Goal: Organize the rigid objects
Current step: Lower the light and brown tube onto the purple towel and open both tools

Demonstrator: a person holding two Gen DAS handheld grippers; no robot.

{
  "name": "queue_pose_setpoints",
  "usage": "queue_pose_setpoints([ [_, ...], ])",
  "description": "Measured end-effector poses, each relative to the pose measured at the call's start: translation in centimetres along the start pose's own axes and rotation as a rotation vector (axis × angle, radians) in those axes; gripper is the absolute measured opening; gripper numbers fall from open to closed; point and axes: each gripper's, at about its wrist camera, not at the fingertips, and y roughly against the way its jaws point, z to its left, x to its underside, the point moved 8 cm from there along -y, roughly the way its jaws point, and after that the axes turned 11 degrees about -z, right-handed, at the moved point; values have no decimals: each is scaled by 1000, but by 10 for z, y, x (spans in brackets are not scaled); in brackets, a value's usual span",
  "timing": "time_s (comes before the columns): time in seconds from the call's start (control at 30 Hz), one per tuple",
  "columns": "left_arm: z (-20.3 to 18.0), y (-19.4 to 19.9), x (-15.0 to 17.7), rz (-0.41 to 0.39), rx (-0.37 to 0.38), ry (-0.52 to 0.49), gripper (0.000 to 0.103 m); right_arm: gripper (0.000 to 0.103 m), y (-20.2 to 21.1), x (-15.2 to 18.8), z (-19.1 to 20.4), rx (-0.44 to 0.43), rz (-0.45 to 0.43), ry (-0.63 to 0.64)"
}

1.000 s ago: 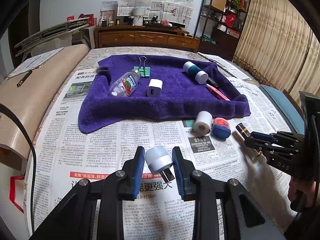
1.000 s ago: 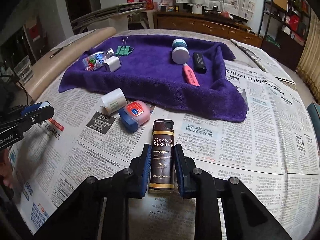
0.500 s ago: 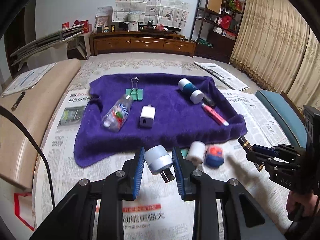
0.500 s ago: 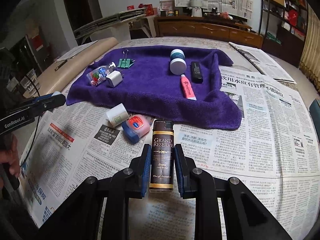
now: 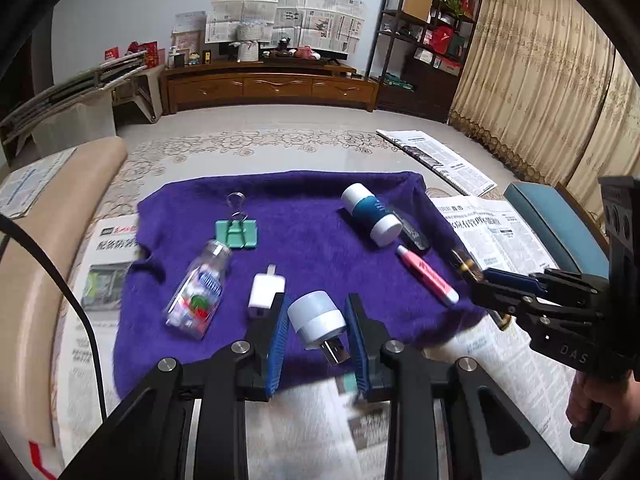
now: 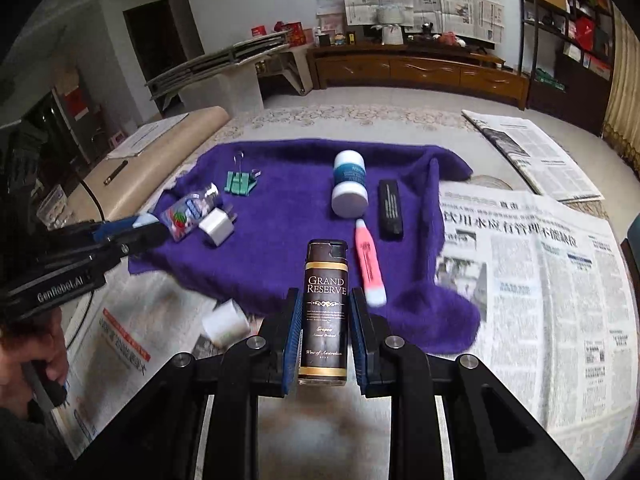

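Left wrist view: the left gripper [image 5: 318, 322] is clamped on a round white USB plug [image 5: 316, 319], held above the near edge of the purple towel [image 5: 312, 216]. The right gripper [image 6: 325, 336] grips a brown lighter [image 6: 325, 312]. Best to lower each into a bare patch, clear of the white charger [image 5: 265, 294] and pink highlighter [image 6: 370, 268], then let go.

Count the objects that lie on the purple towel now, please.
6: green binder clip at the back left, clear plastic bottle and white charger cube at the left, white-and-teal jar, black rectangular bar, pink highlighter near the right. None seems hidden.
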Motion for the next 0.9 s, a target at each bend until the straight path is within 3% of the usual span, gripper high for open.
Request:
queue_pose_setpoints([
  [0.3, -11, -44, -4, 46, 34, -24, 27, 23, -41, -20, 1, -38, 34, 18],
  [0.7, -6, -76, 18, 146, 17, -75, 27, 23, -78, -1, 8, -75, 133, 77],
  [0.9, 2, -74, 19, 151, -2, -105, 27, 23, -89, 7, 7, -64, 164, 94],
])
